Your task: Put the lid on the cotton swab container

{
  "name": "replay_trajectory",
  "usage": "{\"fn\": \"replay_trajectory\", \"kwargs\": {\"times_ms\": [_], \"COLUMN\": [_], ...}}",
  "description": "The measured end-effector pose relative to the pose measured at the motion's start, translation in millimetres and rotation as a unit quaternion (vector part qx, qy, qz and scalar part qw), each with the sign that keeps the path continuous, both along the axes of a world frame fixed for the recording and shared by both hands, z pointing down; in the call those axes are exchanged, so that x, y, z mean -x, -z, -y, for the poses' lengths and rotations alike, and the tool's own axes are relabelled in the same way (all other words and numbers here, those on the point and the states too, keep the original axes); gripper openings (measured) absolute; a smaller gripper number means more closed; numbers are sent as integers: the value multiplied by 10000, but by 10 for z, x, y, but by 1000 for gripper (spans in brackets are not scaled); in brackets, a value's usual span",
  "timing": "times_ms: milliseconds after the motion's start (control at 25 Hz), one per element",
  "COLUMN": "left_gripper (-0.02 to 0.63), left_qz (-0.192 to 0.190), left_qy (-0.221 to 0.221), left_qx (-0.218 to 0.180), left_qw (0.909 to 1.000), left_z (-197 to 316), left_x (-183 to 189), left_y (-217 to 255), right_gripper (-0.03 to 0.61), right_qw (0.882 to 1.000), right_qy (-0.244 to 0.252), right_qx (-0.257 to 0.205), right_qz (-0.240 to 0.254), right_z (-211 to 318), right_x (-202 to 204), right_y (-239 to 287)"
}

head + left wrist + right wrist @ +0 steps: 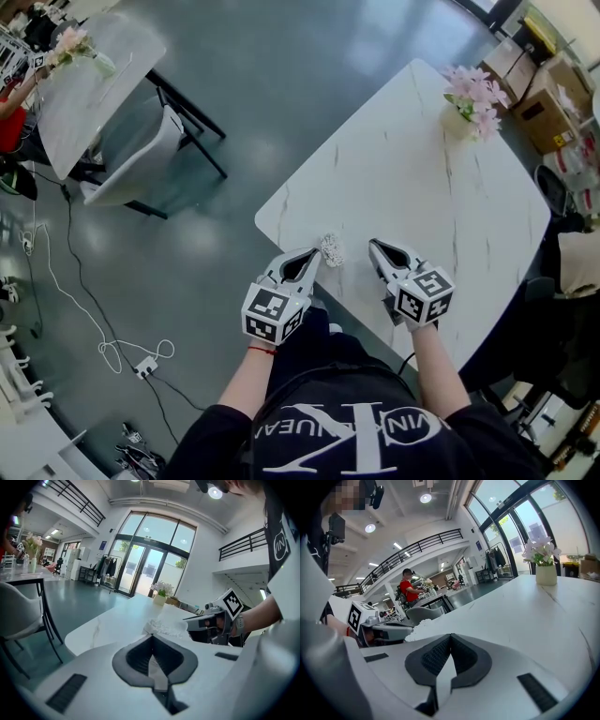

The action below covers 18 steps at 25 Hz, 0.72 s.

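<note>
The cotton swab container [332,249] is a small tub full of white swab heads, standing near the front edge of the white marble table [441,206]. No lid shows in any view. My left gripper [313,254] is shut and empty, its tip just left of the container. My right gripper [374,245] is also shut and empty, a short way to the container's right. In the left gripper view the swabs [161,626] lie just beyond the closed jaws [151,635]. In the right gripper view the swabs [419,626] sit left of the closed jaws [450,635].
A vase of pink flowers [473,98] stands at the table's far side. Left of the table are a second table [89,89] and a grey chair [131,169], with cables [112,347] on the floor. Cardboard boxes [548,98] sit at upper right.
</note>
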State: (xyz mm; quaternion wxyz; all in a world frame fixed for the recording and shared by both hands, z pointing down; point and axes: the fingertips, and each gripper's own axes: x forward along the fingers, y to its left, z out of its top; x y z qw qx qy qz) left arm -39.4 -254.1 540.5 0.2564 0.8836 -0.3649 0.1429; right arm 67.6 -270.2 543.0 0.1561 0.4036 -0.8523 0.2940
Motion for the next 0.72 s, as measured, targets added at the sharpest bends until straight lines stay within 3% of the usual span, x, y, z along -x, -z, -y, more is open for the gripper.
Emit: {"fn": "replay_trajectory", "kwargs": {"times_ms": [360,720], "left_gripper": [5,5], "left_qz": [32,8], "left_qy": [-18,19], "left_qx": [-38,-40], "left_qw": [10000,10000], "left_z": [38,53], "left_x": [4,11], "left_y": [-11,-11], "right_gripper": [3,3], "right_qw": [9996,9966], "right_qy": [133,677], "right_qx": [-249,-464], "right_qz": [84,-75], "right_z": [45,-30], "right_x": [89,407], "right_y": [204,312]}}
